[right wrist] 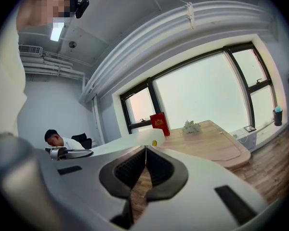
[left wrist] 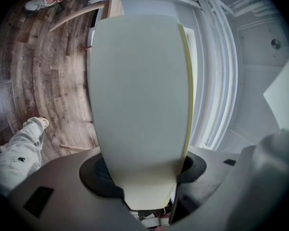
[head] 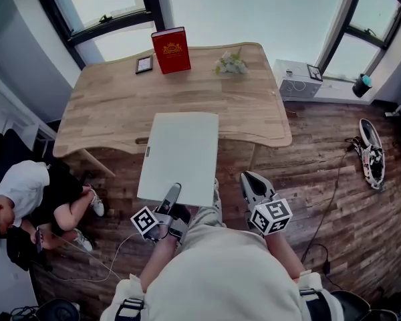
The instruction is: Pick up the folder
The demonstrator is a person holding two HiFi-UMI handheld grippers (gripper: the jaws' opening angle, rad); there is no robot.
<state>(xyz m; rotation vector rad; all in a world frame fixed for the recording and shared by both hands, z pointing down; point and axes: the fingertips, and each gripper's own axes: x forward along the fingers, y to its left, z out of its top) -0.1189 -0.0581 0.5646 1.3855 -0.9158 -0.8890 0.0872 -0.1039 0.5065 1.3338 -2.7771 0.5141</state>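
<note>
- Left gripper (head: 171,196), 6 o'clock in the head view: jaws part-way open, pads clamped on the near edge of the pale folder (head: 180,154).
- Folder runs out flat toward 12 o'clock. Its far half is over the wooden table (head: 107,105) and its near half is past the table's edge. Can't tell if the far end touches the wood.
- Right gripper (head: 255,182), 5 o'clock: jaws closed together, holding nothing.
- Step, as I judge it: the lift.
- Next move calls for a level rise and a firm pinch, since the long folder could sag or pivot.
</note>
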